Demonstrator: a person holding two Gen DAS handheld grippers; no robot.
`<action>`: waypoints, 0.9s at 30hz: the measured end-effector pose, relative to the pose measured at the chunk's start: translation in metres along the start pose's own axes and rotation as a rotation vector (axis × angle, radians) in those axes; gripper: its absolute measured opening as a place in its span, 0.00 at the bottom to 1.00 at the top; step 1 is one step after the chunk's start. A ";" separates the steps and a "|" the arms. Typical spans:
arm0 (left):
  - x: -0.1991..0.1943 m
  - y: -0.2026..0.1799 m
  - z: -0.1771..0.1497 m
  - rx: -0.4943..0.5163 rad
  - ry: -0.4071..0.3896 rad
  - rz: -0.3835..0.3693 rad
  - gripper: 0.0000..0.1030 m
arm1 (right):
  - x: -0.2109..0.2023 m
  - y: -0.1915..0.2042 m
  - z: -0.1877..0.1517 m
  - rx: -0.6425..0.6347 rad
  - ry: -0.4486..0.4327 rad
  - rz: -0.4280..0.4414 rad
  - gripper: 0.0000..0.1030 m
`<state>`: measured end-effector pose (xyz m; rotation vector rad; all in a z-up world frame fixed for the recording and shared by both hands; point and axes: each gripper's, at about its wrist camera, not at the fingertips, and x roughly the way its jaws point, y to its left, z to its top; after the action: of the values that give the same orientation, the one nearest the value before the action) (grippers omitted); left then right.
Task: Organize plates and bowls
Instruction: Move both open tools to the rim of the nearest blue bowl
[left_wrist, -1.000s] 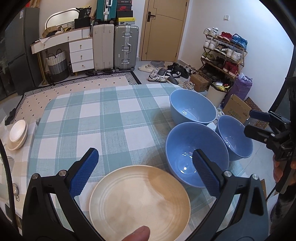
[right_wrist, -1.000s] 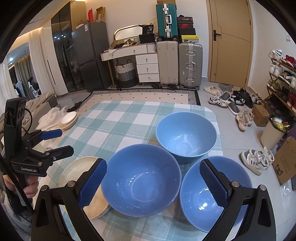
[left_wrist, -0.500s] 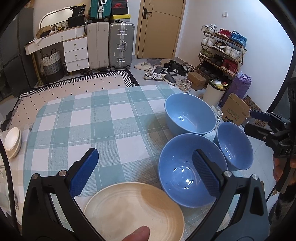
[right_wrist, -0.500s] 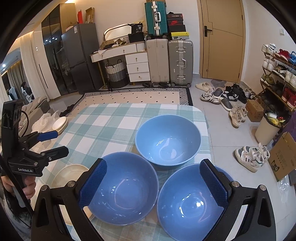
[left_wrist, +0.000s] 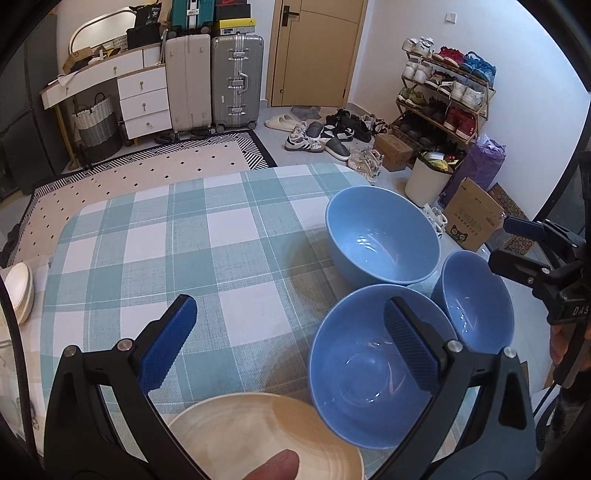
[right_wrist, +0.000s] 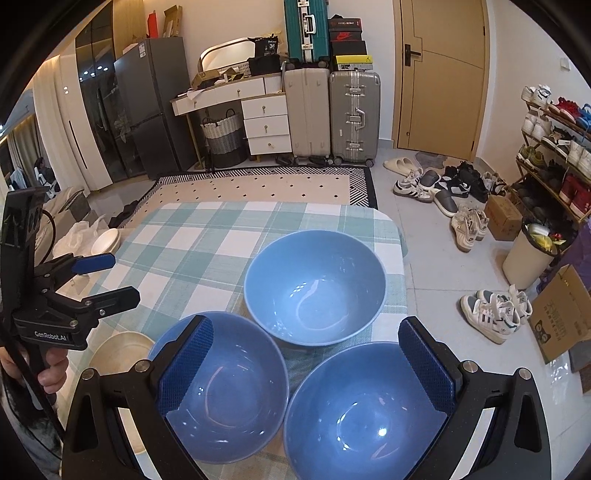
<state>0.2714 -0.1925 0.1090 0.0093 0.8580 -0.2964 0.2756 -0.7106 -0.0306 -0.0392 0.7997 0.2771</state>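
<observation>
1. The counter (left_wrist: 155, 236), under its green-and-white check cloth, now shows more of its far side in the left wrist view than it did a second ago, and in both views the dishes sit lower and nearer the cameras. I read that as both grippers having drawn back toward the person's side of the counter, not as any dish having moved.

2. The far blue bowl (right_wrist: 314, 288) is my landmark. Just in front of it stand two more: the near-left blue bowl (right_wrist: 221, 387) and the near-right blue bowl (right_wrist: 362, 413). The three crowd together, rims close or touching. They keep the same triangle as in the earlier pictures.

3. The cream plate (left_wrist: 258, 439) lies left of the near-left bowl, at the counter's near edge. It looks like a small stack in the right wrist view. A fingertip shows at the bottom edge of the left view over it, as it did earlier.

4. Left of the far bowl, off the counter's edge, a pile of small white dishes (right_wrist: 107, 240) sits apart.

5. The left gripper (left_wrist: 288, 343) has its fingers spread wide and empty, as before, above the plate and near-left bowl.

6. The right gripper (right_wrist: 306, 362) is likewise wide open and empty, over the two near bowls.

7. No nesting has begun, so the task looks barely started.
</observation>
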 end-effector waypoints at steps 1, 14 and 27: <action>0.004 -0.002 0.002 0.002 0.003 -0.002 0.98 | 0.002 -0.002 0.001 0.003 0.002 0.000 0.99; 0.054 -0.041 0.017 0.067 0.053 -0.030 0.98 | 0.025 -0.043 0.006 0.074 0.030 -0.020 0.99; 0.088 -0.042 0.037 0.047 0.080 -0.034 0.98 | 0.058 -0.067 0.009 0.120 0.084 -0.009 0.99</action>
<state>0.3424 -0.2595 0.0725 0.0501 0.9312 -0.3498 0.3377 -0.7601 -0.0699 0.0585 0.8979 0.2195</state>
